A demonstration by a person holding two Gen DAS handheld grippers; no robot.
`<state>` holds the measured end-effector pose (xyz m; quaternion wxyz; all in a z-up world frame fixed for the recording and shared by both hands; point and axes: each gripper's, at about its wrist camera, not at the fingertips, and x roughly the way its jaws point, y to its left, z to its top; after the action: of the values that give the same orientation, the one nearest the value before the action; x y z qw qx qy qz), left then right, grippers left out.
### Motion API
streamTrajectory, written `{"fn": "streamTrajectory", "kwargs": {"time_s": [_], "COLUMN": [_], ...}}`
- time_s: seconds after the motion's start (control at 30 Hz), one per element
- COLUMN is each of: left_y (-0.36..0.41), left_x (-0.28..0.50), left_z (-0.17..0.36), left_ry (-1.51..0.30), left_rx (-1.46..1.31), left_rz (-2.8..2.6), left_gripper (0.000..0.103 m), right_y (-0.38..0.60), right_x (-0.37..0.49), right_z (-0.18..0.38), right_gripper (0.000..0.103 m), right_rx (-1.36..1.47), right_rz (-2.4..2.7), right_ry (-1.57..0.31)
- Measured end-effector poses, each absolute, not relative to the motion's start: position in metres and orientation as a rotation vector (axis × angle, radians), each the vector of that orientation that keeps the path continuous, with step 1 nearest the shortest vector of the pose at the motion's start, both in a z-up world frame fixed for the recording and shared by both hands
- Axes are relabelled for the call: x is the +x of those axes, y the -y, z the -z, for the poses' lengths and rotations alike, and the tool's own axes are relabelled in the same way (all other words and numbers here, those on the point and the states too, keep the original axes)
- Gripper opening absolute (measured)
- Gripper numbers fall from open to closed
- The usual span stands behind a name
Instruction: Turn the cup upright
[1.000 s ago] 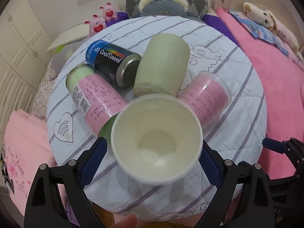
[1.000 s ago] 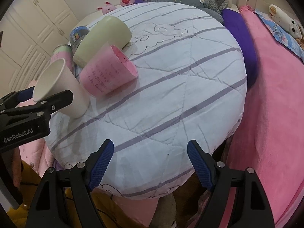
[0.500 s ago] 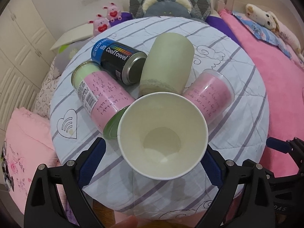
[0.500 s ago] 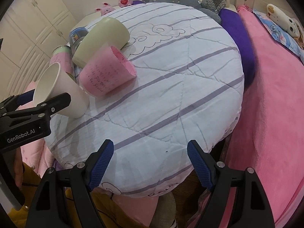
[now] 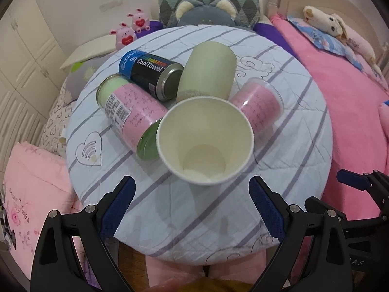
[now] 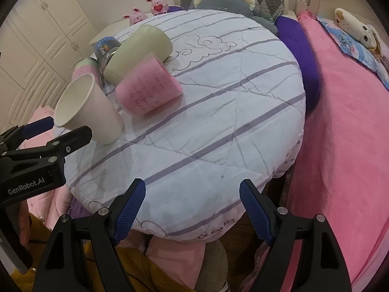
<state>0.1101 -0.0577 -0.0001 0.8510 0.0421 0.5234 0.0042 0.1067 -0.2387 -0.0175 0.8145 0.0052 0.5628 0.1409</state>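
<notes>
While the left hand-held gripper (image 5: 192, 204) sat low at the near edge of the counter (image 5: 287, 170), its blue-padded jaws were spread wide and gripped nothing, with the white paper cup (image 5: 204, 143) just beyond the tips and apart from both pads. The cup was standing mouth-up on the quilted, striped cover, base down near the front edge; in the right wrist view the white paper cup (image 6: 90, 112) looked tilted toward the left gripper, but fisheye warp likely accounts for that, can't be sure. Judged: flip looks done, jaws opened to let the cup stand free. The right hand-held gripper (image 6: 192, 209) was also spread, empty, parked at the front edge well apart from the cup, probably idle so as not to bump anything. Just behind the cup lay clutter on its side: a pink-label can (image 5: 128, 114) to the left, touching or nearly touching the cup, a pink sleeved tub (image 5: 257, 107) to the right, a pale green cup (image 5: 209, 70) behind, and a CoolTowel can (image 5: 150, 73) further back left. Risk: rolling cans could nudge the light cup over. Beyond the counter sat a grey bear plush (image 5: 204, 14) against a patterned pillow, and a pink bed (image 5: 352, 102) to the right.
</notes>
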Motion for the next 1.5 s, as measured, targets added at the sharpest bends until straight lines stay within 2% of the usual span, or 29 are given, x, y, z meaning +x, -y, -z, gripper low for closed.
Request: {"fn": "streamTrajectory", "kwargs": {"time_s": [0.47,1.0,1.5], "left_y": [0.021,-0.013,-0.014], "left_x": [0.065,0.048,0.006], "left_z": [0.002,0.016,0.009], "left_ry": [-1.001,-0.828,-0.544], "left_rx": [0.049,0.003,0.025], "left_rz": [0.073,0.087,0.054], "left_gripper": [0.096,0.096,0.096], "right_y": [0.209,0.196,0.191], "right_x": [0.048,0.021,-0.003], "right_z": [0.004,-0.002,0.008], "right_gripper": [0.081,0.081,0.081], "right_rx": [0.001,0.041,0.002], "right_rz": [-0.192,-0.154,-0.060], "right_ry": [-1.019,-0.782,-0.561]}}
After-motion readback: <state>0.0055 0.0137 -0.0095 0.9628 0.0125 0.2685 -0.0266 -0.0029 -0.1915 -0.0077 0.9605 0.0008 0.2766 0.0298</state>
